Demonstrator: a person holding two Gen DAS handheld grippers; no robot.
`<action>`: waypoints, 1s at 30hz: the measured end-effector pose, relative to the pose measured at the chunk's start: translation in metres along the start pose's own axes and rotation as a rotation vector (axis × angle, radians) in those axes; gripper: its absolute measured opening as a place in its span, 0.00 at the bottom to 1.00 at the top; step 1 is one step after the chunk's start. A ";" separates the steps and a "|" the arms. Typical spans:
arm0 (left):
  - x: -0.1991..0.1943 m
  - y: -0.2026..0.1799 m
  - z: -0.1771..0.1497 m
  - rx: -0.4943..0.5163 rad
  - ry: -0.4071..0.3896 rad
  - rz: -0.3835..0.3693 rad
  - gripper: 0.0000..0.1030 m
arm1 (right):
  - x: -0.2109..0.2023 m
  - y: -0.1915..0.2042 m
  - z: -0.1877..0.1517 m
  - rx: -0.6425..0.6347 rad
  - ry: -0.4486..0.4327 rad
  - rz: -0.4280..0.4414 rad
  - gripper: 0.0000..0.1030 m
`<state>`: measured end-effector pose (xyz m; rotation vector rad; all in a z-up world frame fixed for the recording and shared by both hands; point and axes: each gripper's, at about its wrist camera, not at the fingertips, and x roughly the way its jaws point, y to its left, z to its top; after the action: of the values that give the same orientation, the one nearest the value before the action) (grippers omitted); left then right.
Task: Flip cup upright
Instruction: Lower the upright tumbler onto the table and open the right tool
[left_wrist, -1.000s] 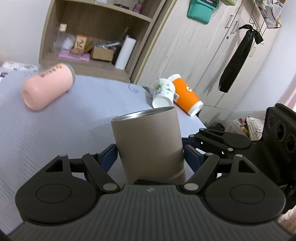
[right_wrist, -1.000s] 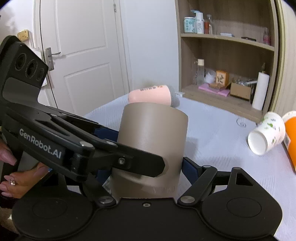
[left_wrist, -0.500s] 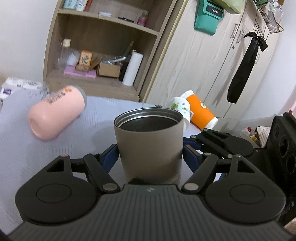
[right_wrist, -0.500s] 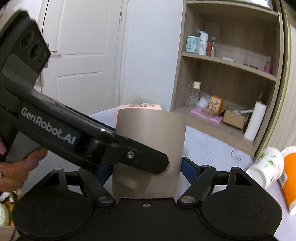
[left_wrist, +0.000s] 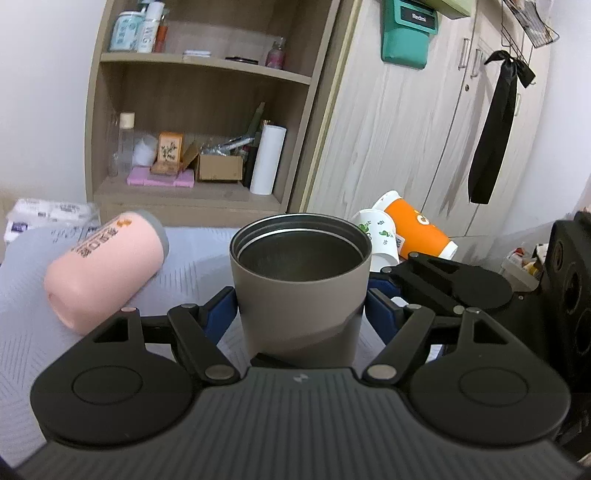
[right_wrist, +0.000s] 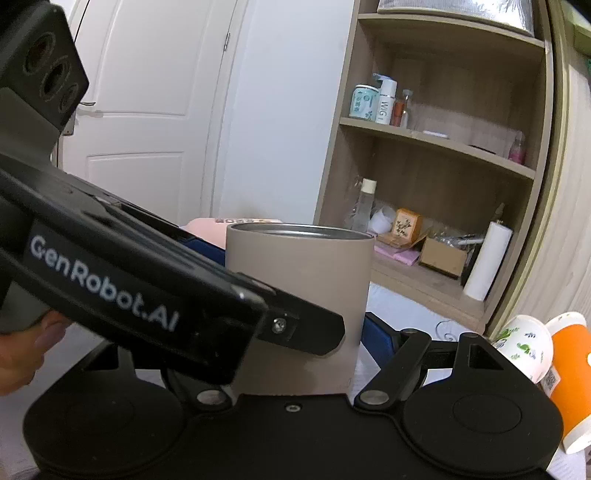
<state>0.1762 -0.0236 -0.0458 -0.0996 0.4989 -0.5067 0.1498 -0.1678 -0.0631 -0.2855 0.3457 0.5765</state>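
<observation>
Both the left hand-held gripper (left_wrist: 300, 310) and right hand-held gripper (right_wrist: 295, 332) are clamped on the upright grey cup (left_wrist: 300, 280); uneven release could topple it onto the bed (left_wrist: 33, 332).

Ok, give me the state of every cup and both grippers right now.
Taupe cup: upright, mouth up, inside looks empty.
Pink cup: lying on its side.
White leaf-print cup: on its side.
Orange cup: on its side.
Left gripper: shut on the taupe cup.
Right gripper: around the taupe cup; grip unclear.
</observation>
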 end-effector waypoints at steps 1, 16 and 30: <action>0.002 -0.001 0.001 0.006 -0.001 0.003 0.73 | 0.001 -0.001 0.000 0.000 -0.002 -0.003 0.80; 0.012 -0.015 -0.001 0.051 -0.016 -0.003 0.73 | 0.002 -0.014 -0.003 0.002 0.017 -0.036 0.80; 0.016 -0.021 0.001 0.030 0.015 -0.029 0.75 | 0.000 -0.028 -0.006 0.125 0.050 -0.023 0.80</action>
<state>0.1801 -0.0499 -0.0474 -0.0745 0.5046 -0.5436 0.1641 -0.1926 -0.0637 -0.1831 0.4244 0.5237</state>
